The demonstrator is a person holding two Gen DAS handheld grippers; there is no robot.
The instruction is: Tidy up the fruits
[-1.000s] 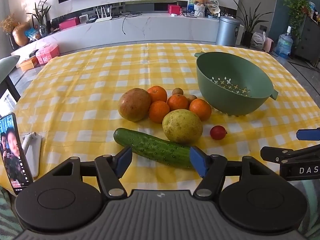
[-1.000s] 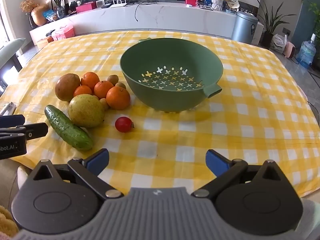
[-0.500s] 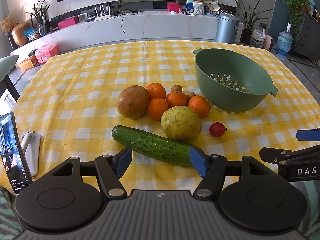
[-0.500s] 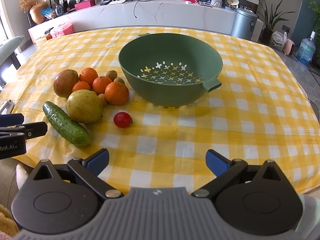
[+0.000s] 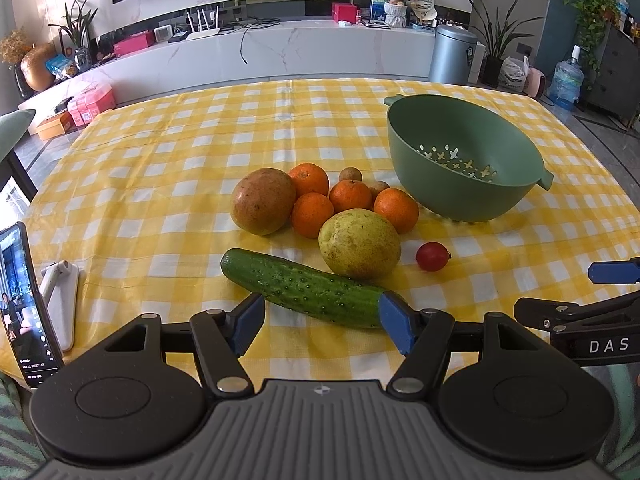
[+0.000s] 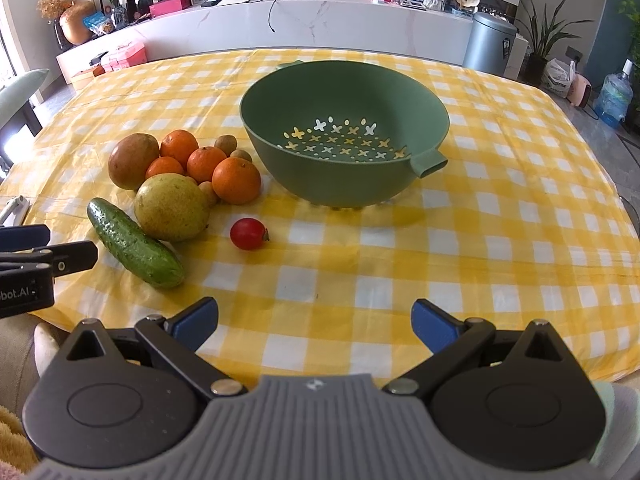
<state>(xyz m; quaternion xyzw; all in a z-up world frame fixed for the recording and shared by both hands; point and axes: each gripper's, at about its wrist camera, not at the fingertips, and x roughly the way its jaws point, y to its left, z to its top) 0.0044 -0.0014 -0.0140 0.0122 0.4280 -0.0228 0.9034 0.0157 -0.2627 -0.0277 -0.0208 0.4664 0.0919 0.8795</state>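
Observation:
A green colander stands empty on the yellow checked tablecloth. Left of it lies a heap of fruit: a brownish mango, several oranges, small brown fruits, and a yellow-green pear. A cucumber lies in front of the heap, a cherry tomato to its right. My left gripper hangs open just short of the cucumber. My right gripper is open over bare cloth near the front edge.
A phone leans on a white stand at the table's front left. Beyond the table runs a long white cabinet with a grey bin and plants. The table's front edge lies right under both grippers.
The table and fruit have slid slightly down in both views over the last second. Both grippers stay open and nothing was taken hold of.

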